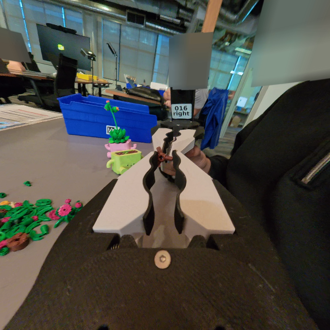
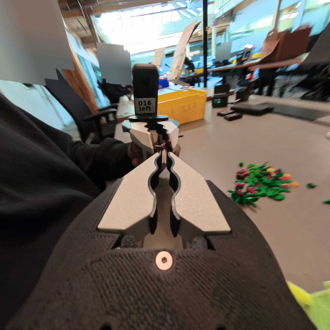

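The small brown branched piece (image 1: pixel 162 157) sits between both tips, above the table edge right of the green pot (image 1: pixel 125 160). The left gripper (image 1: pixel 165 156) pinches it; the right gripper (image 2: pixel 164 154) is nearly closed, grip unclear. Align squarely, press gently.

Two pots (image 1: pixel 123 157) on table (image 1: pixel 53 160), bin (image 1: pixel 92 117) behind, loose pcs (image 1: pixel 26 217) left.

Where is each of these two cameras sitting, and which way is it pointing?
Left wrist view: on the left tool, looking along its fingers over the grey table at the right tool; the person's black jacket shows.
Right wrist view: on the right tool, facing the left tool; black jacket again.
Shared: both tools, small brown piece and thin grey piece at their tips, green pile.
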`<state>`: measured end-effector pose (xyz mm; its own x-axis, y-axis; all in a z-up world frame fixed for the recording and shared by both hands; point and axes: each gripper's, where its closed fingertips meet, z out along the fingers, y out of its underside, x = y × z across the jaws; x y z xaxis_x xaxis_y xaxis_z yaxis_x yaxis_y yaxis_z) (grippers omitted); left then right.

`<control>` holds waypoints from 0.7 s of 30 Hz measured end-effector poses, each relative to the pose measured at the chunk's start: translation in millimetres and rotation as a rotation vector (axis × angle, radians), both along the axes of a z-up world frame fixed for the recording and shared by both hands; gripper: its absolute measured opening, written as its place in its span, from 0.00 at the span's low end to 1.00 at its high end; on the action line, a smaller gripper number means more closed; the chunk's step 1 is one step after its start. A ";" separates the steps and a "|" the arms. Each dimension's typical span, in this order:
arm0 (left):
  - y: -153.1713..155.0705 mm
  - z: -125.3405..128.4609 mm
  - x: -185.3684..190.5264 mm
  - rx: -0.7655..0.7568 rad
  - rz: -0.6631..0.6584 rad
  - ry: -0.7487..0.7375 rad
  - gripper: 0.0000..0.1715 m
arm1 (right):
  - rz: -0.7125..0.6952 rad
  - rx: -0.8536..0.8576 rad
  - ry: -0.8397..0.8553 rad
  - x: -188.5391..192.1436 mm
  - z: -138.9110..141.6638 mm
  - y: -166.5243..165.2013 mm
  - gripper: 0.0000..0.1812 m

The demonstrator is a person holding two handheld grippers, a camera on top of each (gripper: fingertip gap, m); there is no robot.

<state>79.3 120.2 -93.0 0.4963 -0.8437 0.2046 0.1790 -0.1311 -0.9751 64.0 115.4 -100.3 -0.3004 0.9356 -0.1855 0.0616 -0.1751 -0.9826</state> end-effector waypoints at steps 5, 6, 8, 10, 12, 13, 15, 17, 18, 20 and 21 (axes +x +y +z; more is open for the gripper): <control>3.9 -0.6 -1.8 -0.107 -0.069 -0.114 0.07 | -0.082 0.126 -0.013 -1.1 -1.7 4.2 0.01; 5.4 -2.9 -2.0 -0.140 -0.081 -0.130 0.07 | -0.081 0.112 -0.026 -1.1 -3.7 5.4 0.01; 6.9 -8.2 -1.9 -0.189 -0.100 -0.133 0.07 | -0.077 0.080 -0.055 -1.4 -8.9 8.0 0.01; 8.9 -12.9 -3.2 -0.179 -0.066 -0.089 0.07 | -0.089 0.066 -0.077 -1.6 -13.0 11.7 0.01; 11.7 -14.4 -6.9 -0.141 -0.002 -0.049 0.07 | -0.116 0.065 -0.079 -1.5 -13.6 16.8 0.01; 12.6 -14.6 -8.9 -0.124 0.024 -0.034 0.09 | -0.133 0.064 -0.075 -1.2 -12.9 19.9 0.01; 13.2 -12.5 -11.4 -0.100 0.054 -0.025 0.14 | -0.162 0.048 -0.070 -0.2 -12.1 26.4 0.01; 16.1 -10.4 -14.7 -0.080 0.093 -0.019 0.17 | -0.183 0.021 -0.061 1.1 -10.6 32.1 0.01; 18.5 -10.8 -16.9 -0.066 0.123 -0.001 0.18 | -0.191 0.006 -0.057 1.8 -9.8 34.6 0.01; 22.9 -12.9 -21.3 -0.023 0.197 0.058 0.18 | -0.197 -0.029 -0.043 3.2 -7.6 37.9 0.01; 24.5 -14.1 -22.8 0.003 0.233 0.095 0.16 | -0.196 -0.048 -0.037 3.7 -6.6 39.1 0.01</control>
<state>56.4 144.6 -107.2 0.6939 -0.7051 0.1458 0.1119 -0.0944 -0.9892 67.7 154.5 -106.9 -0.1059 0.9654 -0.2384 0.0579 -0.2333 -0.9707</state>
